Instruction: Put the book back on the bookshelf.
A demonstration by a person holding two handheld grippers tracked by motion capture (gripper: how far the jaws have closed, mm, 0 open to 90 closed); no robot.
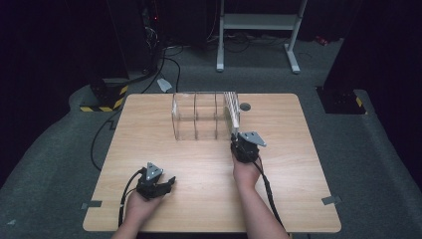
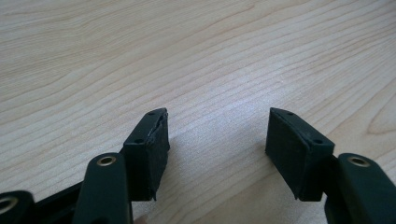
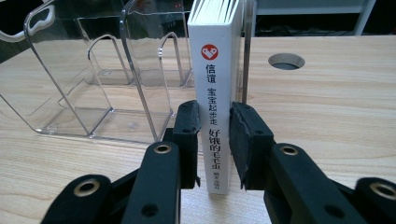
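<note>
Right tongs (image 3: 215,140) clamp thin white book (image 3: 215,93) at clear acrylic rack (image 3: 93,93)'s end slot, push in next; left tongs (image 2: 217,140) released, idle.

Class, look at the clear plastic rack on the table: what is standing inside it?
One white book stands upright in the clear rack's end slot, gripped by the right tongs. The other slots look empty; the book's covers are hidden.

Both grippers black w/ brass-ringed screw holes, grey triangular top plates, black trailing cables, bare forearms.
</note>
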